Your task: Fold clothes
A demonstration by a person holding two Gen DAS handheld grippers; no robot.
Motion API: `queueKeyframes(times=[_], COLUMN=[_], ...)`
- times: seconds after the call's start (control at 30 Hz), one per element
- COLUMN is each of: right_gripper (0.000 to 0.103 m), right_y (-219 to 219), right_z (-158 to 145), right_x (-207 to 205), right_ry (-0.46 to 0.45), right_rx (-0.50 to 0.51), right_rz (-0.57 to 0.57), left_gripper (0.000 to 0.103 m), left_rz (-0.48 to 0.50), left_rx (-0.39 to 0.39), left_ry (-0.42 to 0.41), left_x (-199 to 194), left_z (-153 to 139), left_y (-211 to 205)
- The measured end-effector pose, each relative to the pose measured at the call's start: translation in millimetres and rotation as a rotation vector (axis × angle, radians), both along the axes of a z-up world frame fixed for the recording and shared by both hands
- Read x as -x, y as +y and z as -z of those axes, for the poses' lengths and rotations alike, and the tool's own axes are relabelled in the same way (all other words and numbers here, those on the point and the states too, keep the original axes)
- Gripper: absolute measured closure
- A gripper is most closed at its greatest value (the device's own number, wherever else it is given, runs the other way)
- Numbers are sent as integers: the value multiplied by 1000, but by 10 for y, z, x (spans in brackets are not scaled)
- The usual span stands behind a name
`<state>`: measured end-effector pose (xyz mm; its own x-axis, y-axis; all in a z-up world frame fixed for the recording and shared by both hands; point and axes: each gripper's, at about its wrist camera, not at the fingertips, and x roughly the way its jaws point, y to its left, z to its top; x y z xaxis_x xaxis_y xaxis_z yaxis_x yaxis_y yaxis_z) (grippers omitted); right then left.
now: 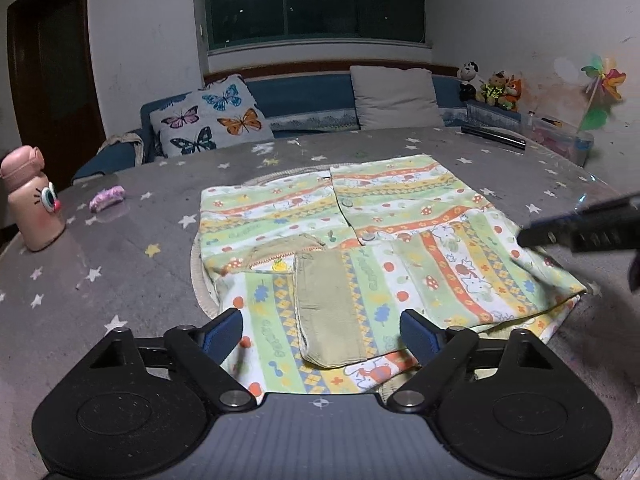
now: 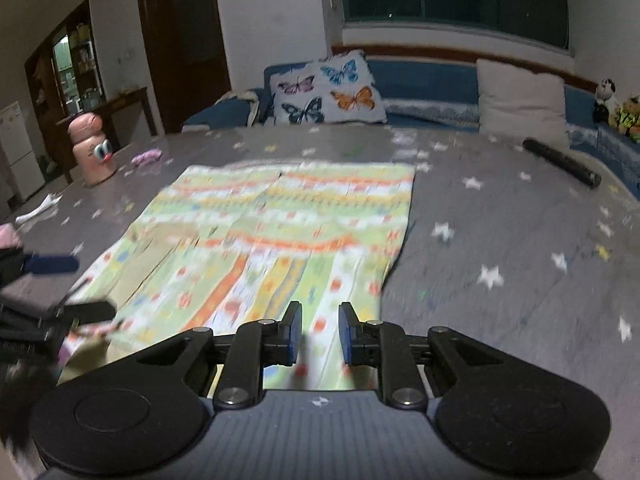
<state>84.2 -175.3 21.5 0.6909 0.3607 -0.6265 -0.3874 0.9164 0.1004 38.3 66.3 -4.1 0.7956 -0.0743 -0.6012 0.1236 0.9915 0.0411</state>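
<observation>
A patterned child's garment (image 1: 360, 240) in green, orange and white stripes lies partly folded on the grey star-print table (image 1: 120, 272). A beige cuff (image 1: 328, 312) lies on its near part. My left gripper (image 1: 322, 334) is wide open just above the garment's near edge, with the cuff between its fingers. My right gripper (image 2: 319, 334) hovers over the garment's near right corner (image 2: 280, 240), its jaws open with a narrow gap and nothing in them. The right gripper also shows at the right edge of the left wrist view (image 1: 580, 228). The right wrist view is motion-blurred.
A pink bottle with cartoon eyes (image 1: 32, 200) and a small pink cloth roll (image 1: 107, 198) stand on the table's left. A black tube (image 2: 562, 162) lies at the far right. A blue sofa with a butterfly cushion (image 1: 208, 120) runs behind the table.
</observation>
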Motion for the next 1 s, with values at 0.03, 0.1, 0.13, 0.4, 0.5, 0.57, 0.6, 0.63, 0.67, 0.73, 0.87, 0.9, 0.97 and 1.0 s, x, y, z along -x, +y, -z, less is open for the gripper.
queueKeyframes(times=[0.03, 0.1, 0.13, 0.4, 0.5, 0.57, 0.6, 0.63, 0.67, 0.73, 0.87, 0.9, 0.97, 1.0], right_gripper=[85, 85, 85, 83, 83, 83, 82, 82, 82, 82, 82, 81, 81, 81], right_y=[19, 56, 76, 57, 83, 130, 154, 178, 200, 222, 239, 242, 253, 269], right_z=[-2, 20, 41, 177, 113, 92, 81, 71, 60, 47, 24, 20, 25, 38], right_x=[-58, -169, -218, -350, -241, -136, -84, -31, 22, 116, 348, 401, 494, 532], right_ry=[-6, -12, -16, 13, 5, 3, 2, 0, -1, 0, 2, -1, -6, -13], right_rx=[3, 9, 15, 53, 52, 51, 51, 51, 50, 46, 60, 71, 99, 116], right_rz=[2, 1, 2, 22, -20, -67, -90, -113, -137, -174, -244, -260, -288, -301], left_gripper=[20, 20, 20, 15, 15, 17, 19, 26, 30, 39, 50, 52, 53, 55], left_rz=[-3, -10, -12, -48, -63, -52, -42, -31, -17, 9, 31, 31, 32, 33], left_rx=[3, 7, 7, -15, -20, -16, -20, -22, -21, -16, -13, -8, 0, 3], left_ry=[4, 9, 11, 17, 12, 14, 14, 13, 15, 18, 37, 43, 49, 52], left_x=[-6, -15, -22, -70, -80, -65, -48, -34, -26, -8, -48, -57, -66, -65], left_z=[2, 10, 14, 34, 27, 27, 28, 28, 27, 25, 55, 64, 77, 80], left_y=[3, 11, 13, 101, 136, 139, 128, 109, 87, 59, 31, 33, 31, 29])
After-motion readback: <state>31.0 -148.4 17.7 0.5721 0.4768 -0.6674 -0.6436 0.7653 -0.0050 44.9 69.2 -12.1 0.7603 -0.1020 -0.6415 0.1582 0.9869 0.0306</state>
